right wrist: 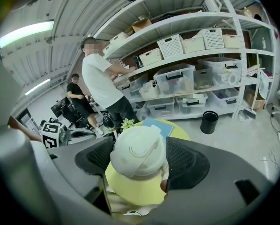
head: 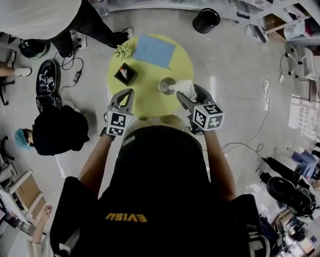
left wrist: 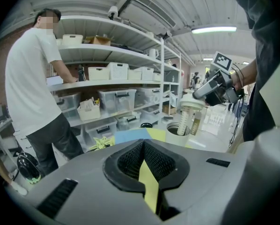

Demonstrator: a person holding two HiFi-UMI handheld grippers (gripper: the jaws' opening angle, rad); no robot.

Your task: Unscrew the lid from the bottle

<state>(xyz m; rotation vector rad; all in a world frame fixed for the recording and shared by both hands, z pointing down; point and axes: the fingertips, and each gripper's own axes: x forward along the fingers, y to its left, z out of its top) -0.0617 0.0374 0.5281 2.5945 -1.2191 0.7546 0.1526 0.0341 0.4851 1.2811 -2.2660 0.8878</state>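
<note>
Bottle (head: 167, 85) on table (head: 149, 103), right of box (head: 126, 74); lid (head: 184, 87) just above bottle; sheet (head: 154, 51) behind, at far edge.

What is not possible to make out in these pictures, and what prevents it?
Inside of the bottle: too small in the head view; the left gripper view shows only its rim.
Underside of the lid: right gripper view, hidden by its own top, held in the right gripper.
The black box: head view, too small to identify.
Near edge of the table: head view, covered by the person's head.
</note>
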